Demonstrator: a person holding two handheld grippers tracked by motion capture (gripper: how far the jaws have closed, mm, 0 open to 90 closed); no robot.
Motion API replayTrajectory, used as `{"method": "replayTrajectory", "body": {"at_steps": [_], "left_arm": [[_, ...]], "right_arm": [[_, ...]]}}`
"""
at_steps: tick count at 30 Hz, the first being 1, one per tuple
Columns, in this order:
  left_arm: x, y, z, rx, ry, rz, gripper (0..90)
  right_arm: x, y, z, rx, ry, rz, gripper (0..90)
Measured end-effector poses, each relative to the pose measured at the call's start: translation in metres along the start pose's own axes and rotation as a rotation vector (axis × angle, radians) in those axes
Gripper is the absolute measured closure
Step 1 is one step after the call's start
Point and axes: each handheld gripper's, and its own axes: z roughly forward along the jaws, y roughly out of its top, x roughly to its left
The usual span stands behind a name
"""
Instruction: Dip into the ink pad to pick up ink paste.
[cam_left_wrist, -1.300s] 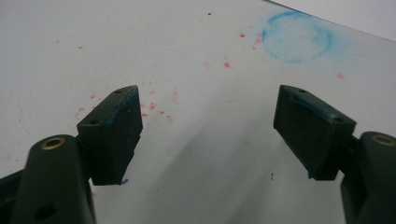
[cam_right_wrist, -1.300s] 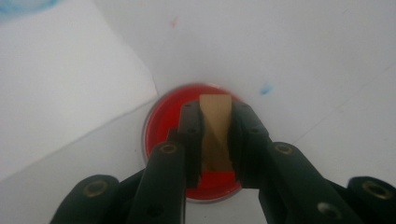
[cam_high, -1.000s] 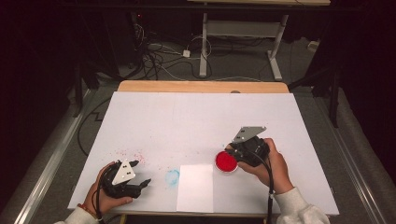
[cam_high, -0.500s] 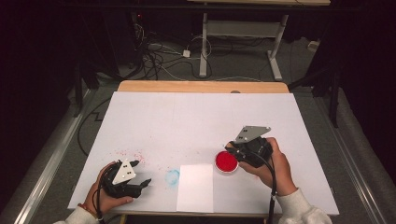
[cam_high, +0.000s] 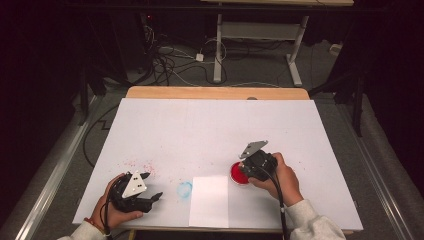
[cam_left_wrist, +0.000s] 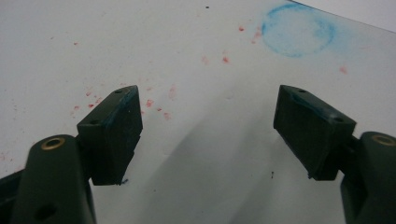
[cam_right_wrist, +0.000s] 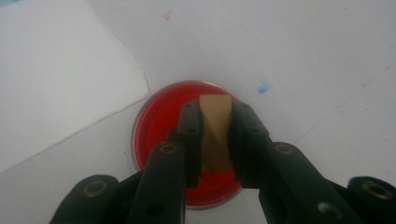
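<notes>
Directly beneath the right tongs (cam_right_wrist: 215, 135) sits a shallow round dish of red paint (cam_right_wrist: 159, 126), resting on the white surface (cam_high: 210, 125). These tongs are clamped on a small tan block (cam_right_wrist: 215, 123), apparently a stamp or sponge, which stands upright between the jaws with its lower end at or in the paint; actual contact cannot be confirmed. The block is held vertically and centred over the dish, a posture that suits loading its underside with colour. In the high view the right tongs (cam_high: 250, 169) overlap the near edge of the dish (cam_high: 237, 172).

Just to the left of the right tongs, touching or nearly touching the dish rim, lies a white sheet of paper (cam_high: 209, 200). Its position beside the paint suggests it is the intended target for a print, kept close so the loaded block travels only a short way.

The left tongs (cam_left_wrist: 208, 126) stand apart and hold nothing, hovering low over the surface. Ahead of them are scattered red specks (cam_left_wrist: 149, 102) and, farther off to the right, a blue ring print (cam_left_wrist: 299, 30). In the high view the left tongs (cam_high: 150, 192) rest well apart from the dish, judged to be idle and kept clear of the working hand.
</notes>
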Motion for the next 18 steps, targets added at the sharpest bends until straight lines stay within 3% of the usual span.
{"method": "replayTrajectory", "body": {"at_steps": [3,8,18], "left_arm": [[-0.0001,-0.0001,0.0,0.002,0.0,0.002,22.9],[-0.0003,-0.0003,-0.0003,0.003,0.001,0.003,23.0],[-0.0011,0.0003,0.0,0.005,0.004,0.005,22.9]], "right_arm": [[-0.0003,-0.0003,0.0073,0.031,-0.007,-0.009,76.1],[-0.0029,-0.0022,0.009,0.024,0.012,0.013,76.2],[-0.0003,-0.0017,0.0104,0.031,-0.002,0.022,76.2]]}}
